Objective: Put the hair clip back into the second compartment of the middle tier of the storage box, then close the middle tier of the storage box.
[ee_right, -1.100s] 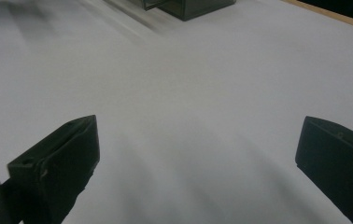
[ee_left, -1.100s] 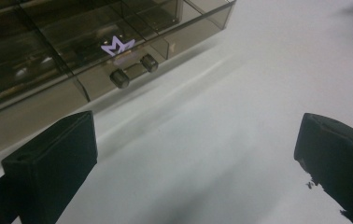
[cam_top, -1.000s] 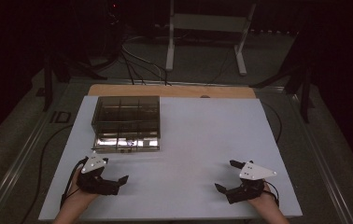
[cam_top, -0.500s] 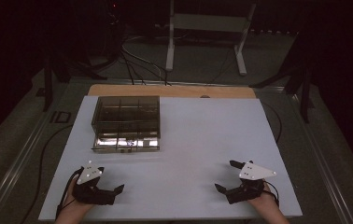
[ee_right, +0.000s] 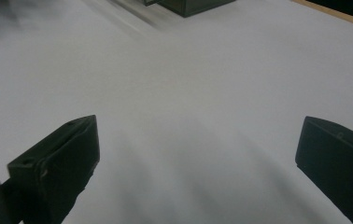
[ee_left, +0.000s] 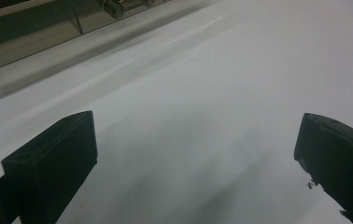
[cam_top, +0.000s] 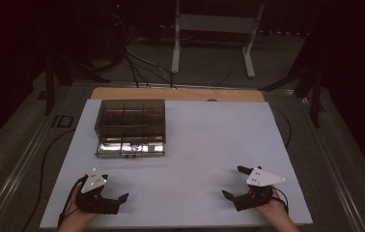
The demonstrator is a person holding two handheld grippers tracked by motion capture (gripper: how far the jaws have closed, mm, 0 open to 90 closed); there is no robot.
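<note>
At the near edge of the white surface [cam_top: 195, 159], the left claw [cam_top: 115, 203] and right claw [cam_top: 232, 182] rest wide open, gripping nothing. Farther back at left sits the smoky compartment box [cam_top: 130, 126], its contents too dim to identify.

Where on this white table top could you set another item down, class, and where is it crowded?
Bare white sheet lies right of the compartment box, out to the right edge, and between the left gripper and right gripper. Only the box's far-left corner is crowded.

Dim lab: floor cables [cam_top: 142, 60], metal stand [cam_top: 214, 29]
</note>
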